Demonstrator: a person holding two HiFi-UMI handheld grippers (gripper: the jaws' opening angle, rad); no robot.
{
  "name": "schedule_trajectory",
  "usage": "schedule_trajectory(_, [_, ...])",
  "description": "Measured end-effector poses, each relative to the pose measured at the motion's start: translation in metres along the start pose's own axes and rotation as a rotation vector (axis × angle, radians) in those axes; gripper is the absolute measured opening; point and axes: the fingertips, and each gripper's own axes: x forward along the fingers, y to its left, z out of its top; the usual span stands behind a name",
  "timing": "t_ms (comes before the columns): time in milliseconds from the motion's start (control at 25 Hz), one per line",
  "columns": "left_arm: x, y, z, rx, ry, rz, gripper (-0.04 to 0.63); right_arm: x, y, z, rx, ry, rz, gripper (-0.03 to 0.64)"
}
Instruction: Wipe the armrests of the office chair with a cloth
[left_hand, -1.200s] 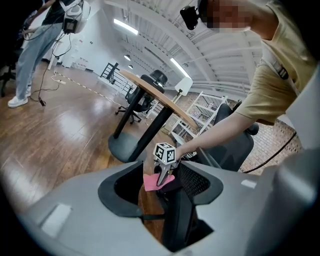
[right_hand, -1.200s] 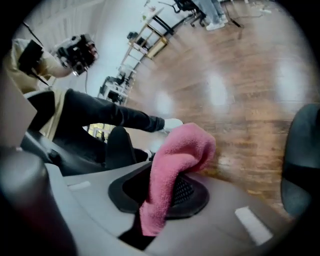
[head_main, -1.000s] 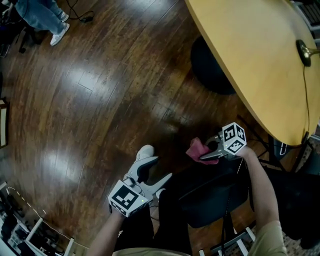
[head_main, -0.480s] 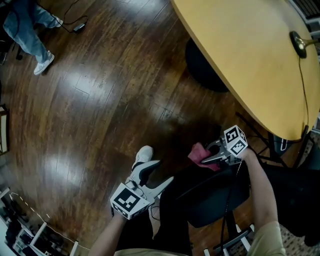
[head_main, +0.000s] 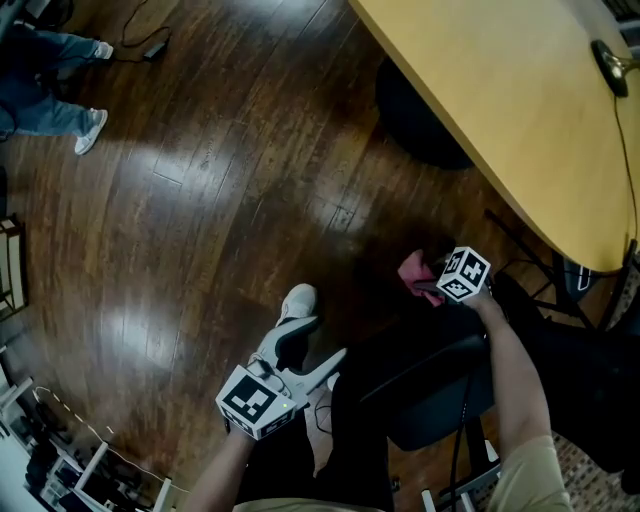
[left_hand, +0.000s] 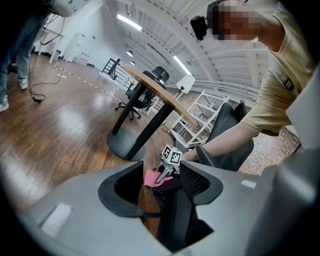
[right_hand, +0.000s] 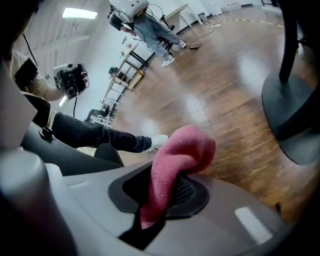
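Since a second ago your right gripper (head_main: 430, 287) has dropped and tipped forward with the cloth (head_main: 413, 268), while your left gripper (head_main: 325, 340) has barely shifted. Dark wooden floor (head_main: 200, 200) fills most of the head view, and the pale yellow table (head_main: 500, 80) curves across the upper right. Nearer you stands the black office chair (head_main: 440, 390). Your right fingers (right_hand: 235, 210) are clamped on the pink cloth. It bulges out ahead of them and, in the left gripper view, sits right at the top of the chair's armrest (left_hand: 167, 187). Your left fingers (left_hand: 90, 205) are drawn narrow, with a dark part of the chair showing in the slit. Whether they pinch it you cannot tell. Your white shoe (head_main: 297, 300) lies just beyond them.
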Motion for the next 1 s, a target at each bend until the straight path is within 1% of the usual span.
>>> schedule_trajectory(80, [0.002, 0.0, 0.002, 0.027, -0.003, -0.008, 0.216, -0.007, -0.001, 0.003, -0.025, 0.022, -0.031, 0.061])
schedule_trajectory(120, [0.001, 0.001, 0.004, 0.041, -0.006, -0.012, 0.216, -0.014, 0.002, 0.008, -0.037, 0.005, -0.043, 0.061])
schedule_trajectory(200, [-0.002, -0.003, 0.014, 0.052, -0.013, -0.02, 0.216, -0.038, 0.014, 0.024, -0.052, -0.082, -0.093, 0.061])
schedule_trajectory(320, [-0.004, -0.013, 0.034, 0.062, -0.031, -0.02, 0.216, -0.08, 0.023, 0.035, -0.087, -0.207, -0.271, 0.061])
schedule_trajectory(400, [-0.002, -0.021, 0.051, 0.077, -0.05, -0.027, 0.216, -0.104, 0.033, 0.044, -0.084, -0.302, -0.349, 0.061])
schedule_trajectory(440, [0.0, -0.026, 0.06, 0.089, -0.062, -0.035, 0.216, -0.114, 0.039, 0.046, -0.082, -0.333, -0.379, 0.061])
schedule_trajectory(520, [0.0, -0.038, 0.075, 0.117, -0.079, -0.057, 0.216, -0.131, 0.047, 0.045, -0.053, -0.38, -0.435, 0.061])
schedule_trajectory(560, [-0.001, -0.044, 0.08, 0.128, -0.081, -0.067, 0.216, -0.14, 0.05, 0.041, -0.017, -0.413, -0.467, 0.061])
schedule_trajectory(680, [-0.005, -0.064, 0.084, 0.145, -0.068, -0.098, 0.215, -0.177, 0.059, 0.03, 0.118, -0.565, -0.575, 0.061])
schedule_trajectory(720, [-0.007, -0.071, 0.084, 0.149, -0.062, -0.106, 0.216, -0.192, 0.063, 0.026, 0.147, -0.609, -0.614, 0.061])
schedule_trajectory(800, [-0.011, -0.085, 0.086, 0.154, -0.055, -0.119, 0.215, -0.219, 0.076, 0.017, 0.161, -0.669, -0.679, 0.061])
schedule_trajectory(880, [-0.013, -0.097, 0.09, 0.157, -0.055, -0.131, 0.215, -0.245, 0.094, 0.014, 0.142, -0.719, -0.731, 0.061])
schedule_trajectory(920, [-0.013, -0.102, 0.093, 0.16, -0.057, -0.138, 0.215, -0.261, 0.105, 0.016, 0.136, -0.763, -0.753, 0.061])
schedule_trajectory(1000, [-0.012, -0.111, 0.103, 0.171, -0.067, -0.153, 0.215, -0.296, 0.129, 0.022, 0.147, -0.884, -0.792, 0.061])
